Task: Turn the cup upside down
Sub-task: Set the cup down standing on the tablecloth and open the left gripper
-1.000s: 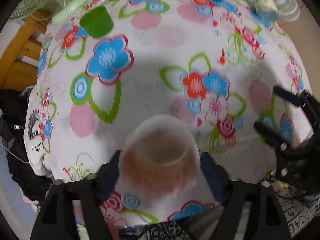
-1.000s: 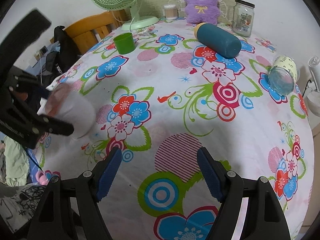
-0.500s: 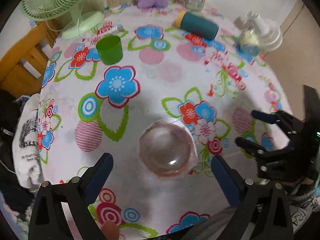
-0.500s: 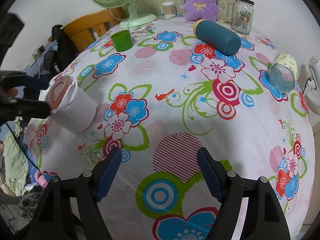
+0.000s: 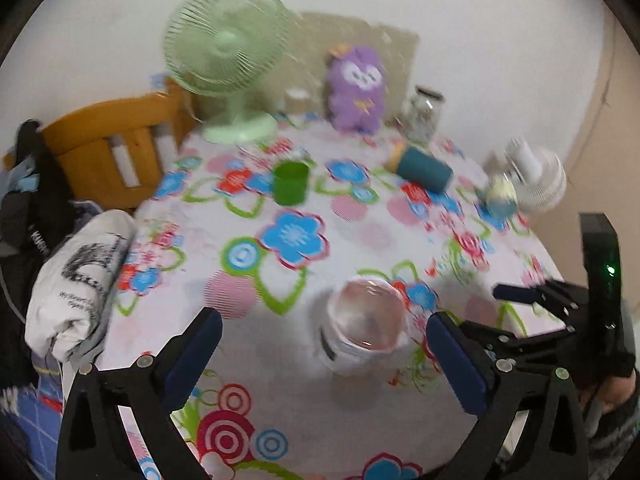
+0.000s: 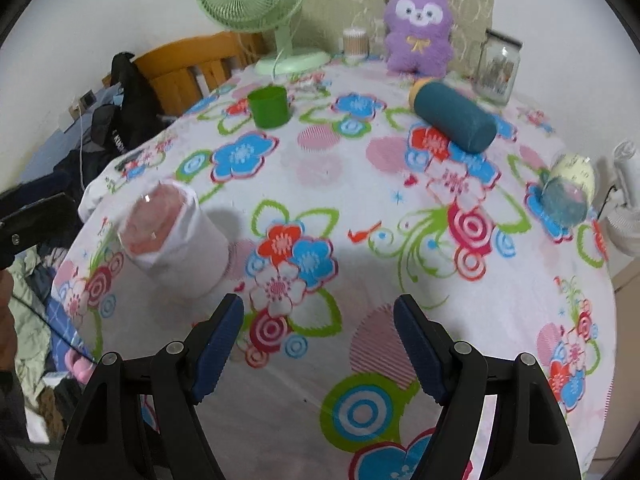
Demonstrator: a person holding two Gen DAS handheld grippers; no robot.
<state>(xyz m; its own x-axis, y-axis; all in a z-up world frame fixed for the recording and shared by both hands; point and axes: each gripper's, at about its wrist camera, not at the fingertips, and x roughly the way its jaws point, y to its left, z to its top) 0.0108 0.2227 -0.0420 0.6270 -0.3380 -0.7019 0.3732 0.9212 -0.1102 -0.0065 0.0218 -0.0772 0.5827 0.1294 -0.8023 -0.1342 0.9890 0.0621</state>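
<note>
A clear glass cup wrapped in white paper (image 5: 362,330) stands upside down on the flowered tablecloth, its pinkish base facing up. My left gripper (image 5: 322,354) is open and empty; the cup stands free between and just beyond its blue-padded fingers. The cup shows in the right wrist view (image 6: 174,240) at the left, near the table's edge. My right gripper (image 6: 320,350) is open and empty, low over the cloth to the right of the cup. It also shows in the left wrist view (image 5: 520,308).
A green cup (image 6: 269,107), a teal bottle lying on its side (image 6: 454,120), a glass lying on its side (image 6: 568,196), a glass jar (image 6: 498,66), a purple plush toy (image 6: 418,28) and a green fan (image 6: 256,4) stand further back. A wooden chair (image 5: 106,148) is at left.
My left gripper has let go of the cup, opened wide and pulled back and up. The cup now stands upside down on the cloth. The right gripper has barely moved.
</note>
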